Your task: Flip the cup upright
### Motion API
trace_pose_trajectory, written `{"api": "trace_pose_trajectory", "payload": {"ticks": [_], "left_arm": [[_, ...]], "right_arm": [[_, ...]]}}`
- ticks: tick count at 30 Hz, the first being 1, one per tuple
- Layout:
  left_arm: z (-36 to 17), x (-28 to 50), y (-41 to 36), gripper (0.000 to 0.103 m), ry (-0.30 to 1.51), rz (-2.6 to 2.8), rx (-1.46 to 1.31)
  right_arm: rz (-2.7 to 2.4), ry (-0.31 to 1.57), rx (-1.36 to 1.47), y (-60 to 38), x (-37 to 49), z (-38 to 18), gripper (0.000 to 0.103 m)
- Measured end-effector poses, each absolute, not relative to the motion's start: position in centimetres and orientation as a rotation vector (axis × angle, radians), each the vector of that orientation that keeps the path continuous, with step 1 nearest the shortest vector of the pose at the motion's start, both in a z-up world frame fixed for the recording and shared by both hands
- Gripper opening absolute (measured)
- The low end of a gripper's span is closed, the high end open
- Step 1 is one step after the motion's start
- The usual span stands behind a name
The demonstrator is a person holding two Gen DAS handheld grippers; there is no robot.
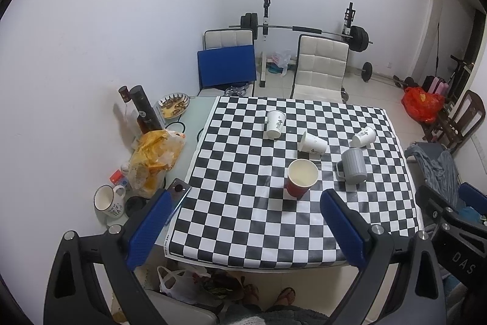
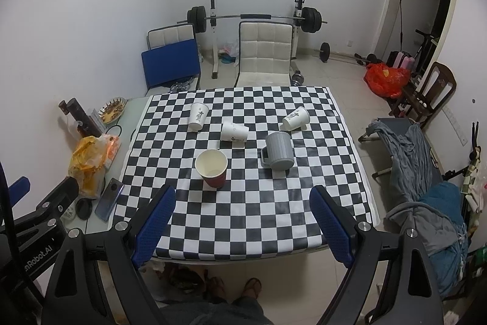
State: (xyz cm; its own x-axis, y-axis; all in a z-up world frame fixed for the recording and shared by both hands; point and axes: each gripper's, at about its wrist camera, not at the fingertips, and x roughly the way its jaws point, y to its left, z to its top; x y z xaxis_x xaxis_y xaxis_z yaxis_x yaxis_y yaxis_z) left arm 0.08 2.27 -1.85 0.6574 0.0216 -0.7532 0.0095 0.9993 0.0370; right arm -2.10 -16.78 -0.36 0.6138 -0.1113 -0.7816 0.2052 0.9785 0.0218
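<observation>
We hold both grippers high over near table edge, empty. Left gripper [image 1: 246, 221] jaws spread wide; right gripper [image 2: 243, 218] likewise. Grey mug [image 2: 278, 151] sits inverted, centre-right of frame, handle left, axis vertical. We judge right gripper nearer. Red cup [image 2: 212, 168] already upright.

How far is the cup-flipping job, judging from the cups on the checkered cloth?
Already upright: the red paper cup. In hand: nothing; the left gripper and right gripper are both open, above the table's near edge. Left: the grey ribbed plastic mug stands mouth down, and three white paper cups lie tipped: far-left, middle, far-right.
</observation>
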Motion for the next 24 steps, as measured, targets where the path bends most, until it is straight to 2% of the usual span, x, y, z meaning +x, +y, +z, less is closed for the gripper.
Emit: {"api": "trace_pose_trajectory", "payload": {"ticks": [24], "left_arm": [[-1.29,0.76,2.37,0.1,0.86,0.01,0.028]], "right_arm": [[-0.179,0.896,0.112,-16.55,-2.1,-0.35,0.091]]}}
